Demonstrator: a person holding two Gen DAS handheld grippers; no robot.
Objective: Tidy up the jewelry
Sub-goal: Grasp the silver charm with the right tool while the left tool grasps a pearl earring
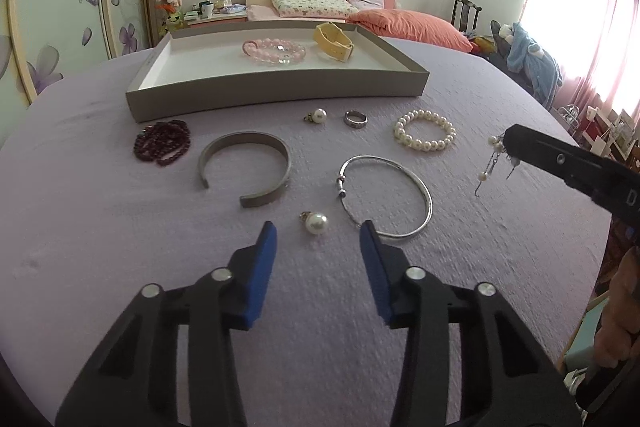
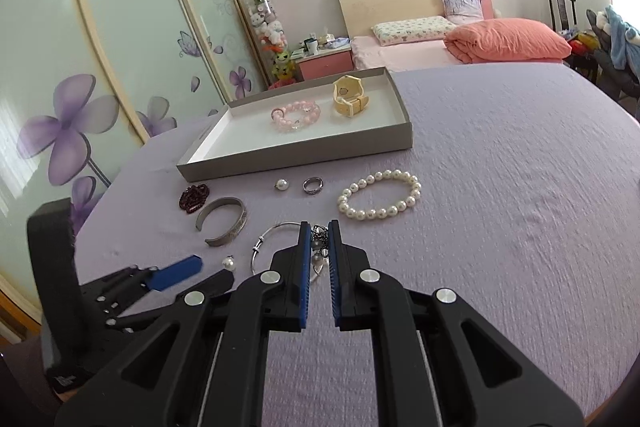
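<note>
My left gripper [image 1: 318, 233] hangs open just over the lilac bedspread, its blue pads on either side of a pearl earring [image 1: 316, 223] without touching it. My right gripper [image 2: 319, 227] is shut on a dangling pearl-and-chain earring [image 2: 319, 247], lifted off the cloth; the earring also shows hanging at the right [image 1: 494, 159]. A grey tray [image 1: 280, 95] at the back holds a pink bead bracelet [image 1: 274, 49] and a yellow watch [image 1: 334, 41].
Loose on the cloth lie a dark red bead string [image 1: 162, 143], a grey cuff [image 1: 244, 167], a silver bangle [image 1: 388, 195], a pearl bracelet [image 1: 425, 135], a ring [image 1: 355, 117] and a second pearl earring [image 1: 318, 115]. A bed with pillows stands behind.
</note>
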